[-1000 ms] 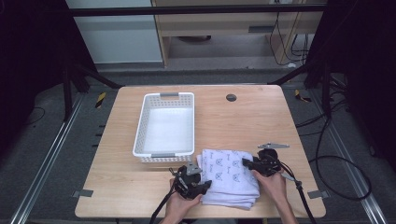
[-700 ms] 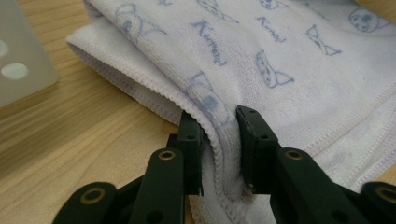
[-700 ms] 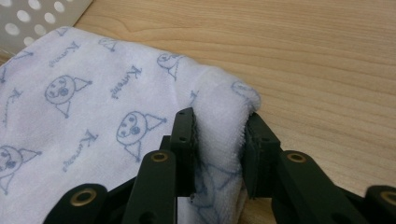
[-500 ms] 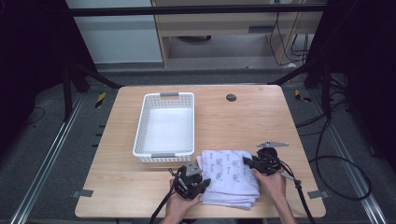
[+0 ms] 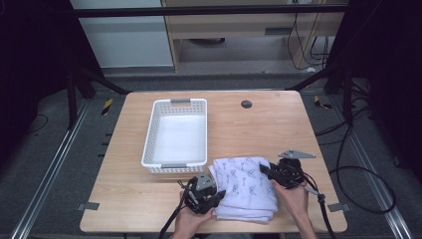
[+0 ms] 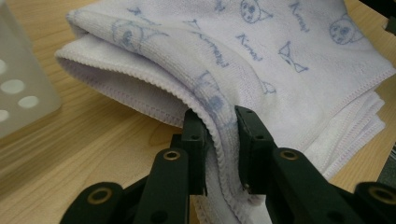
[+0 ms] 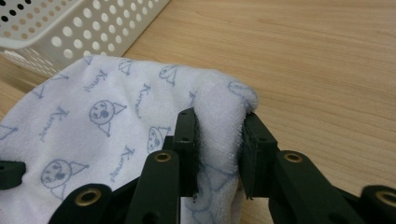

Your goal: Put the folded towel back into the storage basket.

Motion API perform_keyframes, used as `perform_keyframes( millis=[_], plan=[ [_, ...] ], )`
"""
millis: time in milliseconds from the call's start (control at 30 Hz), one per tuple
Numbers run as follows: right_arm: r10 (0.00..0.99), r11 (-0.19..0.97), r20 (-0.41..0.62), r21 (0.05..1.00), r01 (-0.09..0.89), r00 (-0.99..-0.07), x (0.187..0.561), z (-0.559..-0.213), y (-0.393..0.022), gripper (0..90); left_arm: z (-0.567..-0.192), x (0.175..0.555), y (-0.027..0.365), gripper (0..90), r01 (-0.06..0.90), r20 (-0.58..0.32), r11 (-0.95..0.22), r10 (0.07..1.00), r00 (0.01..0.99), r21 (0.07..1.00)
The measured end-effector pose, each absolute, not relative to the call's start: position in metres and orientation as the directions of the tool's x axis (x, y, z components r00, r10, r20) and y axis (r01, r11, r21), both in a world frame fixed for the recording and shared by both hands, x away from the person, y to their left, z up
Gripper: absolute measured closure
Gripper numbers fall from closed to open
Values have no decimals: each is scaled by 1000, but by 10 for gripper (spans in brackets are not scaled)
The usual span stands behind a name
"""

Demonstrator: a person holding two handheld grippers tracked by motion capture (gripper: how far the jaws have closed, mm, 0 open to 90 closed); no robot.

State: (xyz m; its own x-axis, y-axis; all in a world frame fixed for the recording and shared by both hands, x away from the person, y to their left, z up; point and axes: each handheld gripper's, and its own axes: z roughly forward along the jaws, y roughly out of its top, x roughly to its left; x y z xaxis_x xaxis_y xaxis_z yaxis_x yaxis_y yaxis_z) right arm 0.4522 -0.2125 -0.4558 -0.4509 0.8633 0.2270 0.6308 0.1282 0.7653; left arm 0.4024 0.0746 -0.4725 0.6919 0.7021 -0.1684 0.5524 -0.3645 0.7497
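Note:
A folded white towel (image 5: 245,186) with a blue cartoon print lies at the table's near edge. My left gripper (image 5: 215,195) sits at its left edge, jaws just closed and shut on a fold of the towel (image 6: 280,60). In the left gripper view the cloth bunches between my left gripper (image 6: 219,140) pads. My right gripper (image 5: 263,172) is at the towel's right edge, jaws just closed and shut on a raised fold of the towel (image 7: 93,121). The right gripper view has my right gripper (image 7: 218,149) pinching thick cloth, lifted a little off the table.
A white perforated basket (image 5: 176,134) stands empty just beyond the towel, left of centre. A small dark round hole (image 5: 246,104) marks the far side of the wooden table (image 5: 278,124). Cables trail from both grippers toward the near edge.
Both grippers have closed onto the towel's two side edges. The right gripper has risen slightly, pulling its edge of the towel up with it. The left hand has stayed in place.

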Motion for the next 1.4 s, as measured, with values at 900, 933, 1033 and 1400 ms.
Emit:
perform_keyframes(
  millis=[900,933,1033,1400],
  plan=[
    [850,73,194,876,476,-489,430,-399,-213,721,-418,390,83,751,441,-119,-318,684,720,839],
    [852,78,186,879,470,-490,430,-398,-213,720,-417,390,83,751,440,-120,-314,686,718,841],
    [853,80,181,882,464,-490,430,-395,-213,721,-414,389,83,751,434,-117,-311,685,719,845],
    [862,74,163,897,436,-480,427,-376,-213,721,-395,393,82,752,402,-98,-312,673,733,861]
  ],
)
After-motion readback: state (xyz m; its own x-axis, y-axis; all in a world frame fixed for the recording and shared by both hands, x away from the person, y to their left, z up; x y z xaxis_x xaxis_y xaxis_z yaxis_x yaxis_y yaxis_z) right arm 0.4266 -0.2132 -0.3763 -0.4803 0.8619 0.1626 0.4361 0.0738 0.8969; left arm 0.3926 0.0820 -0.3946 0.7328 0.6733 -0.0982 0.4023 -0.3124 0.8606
